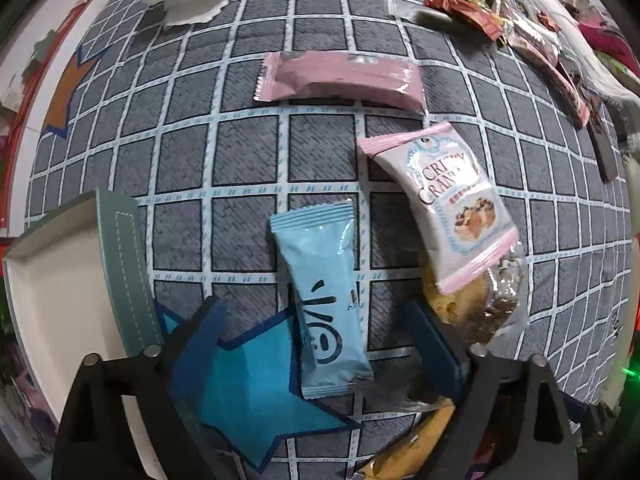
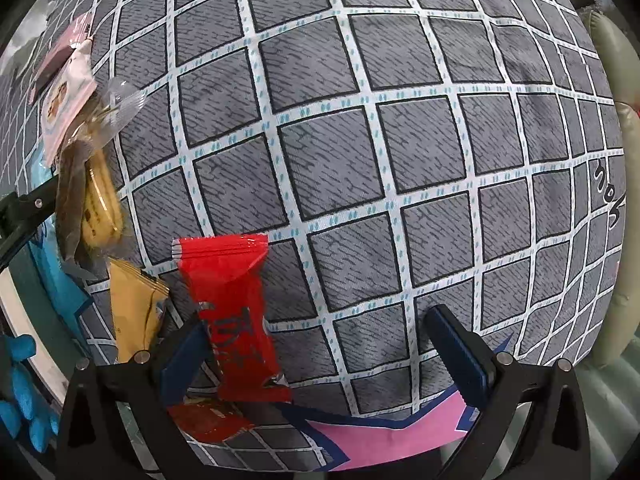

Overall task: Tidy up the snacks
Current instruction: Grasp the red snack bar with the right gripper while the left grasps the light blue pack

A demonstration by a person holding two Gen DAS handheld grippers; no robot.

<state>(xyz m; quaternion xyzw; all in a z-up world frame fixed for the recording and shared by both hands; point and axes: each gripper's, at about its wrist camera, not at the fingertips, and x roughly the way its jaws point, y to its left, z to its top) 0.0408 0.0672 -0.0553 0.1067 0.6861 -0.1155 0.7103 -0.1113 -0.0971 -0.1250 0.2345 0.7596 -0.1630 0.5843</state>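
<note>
Grey grid-patterned tablecloth [image 2: 360, 140] under both spread, empty grippers: left gripper [image 1: 320, 344] flanks a light-blue smiley-face sachet [image 1: 324, 300]; right gripper [image 2: 320, 344], a red sachet [image 2: 236, 312]. "CRISPY GRANOLA" packet [image 1: 452, 204] nearby.

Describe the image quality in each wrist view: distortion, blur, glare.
Left wrist: fisheye bends the grid cloth; the far snack pile is smeared, and the blue packet shows mild sheen. Right wrist: same bending; glare on the red packet; the clear wrapper is soft.

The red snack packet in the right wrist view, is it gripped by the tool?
No, the red snack packet lies on the cloth between the open fingers.
</note>
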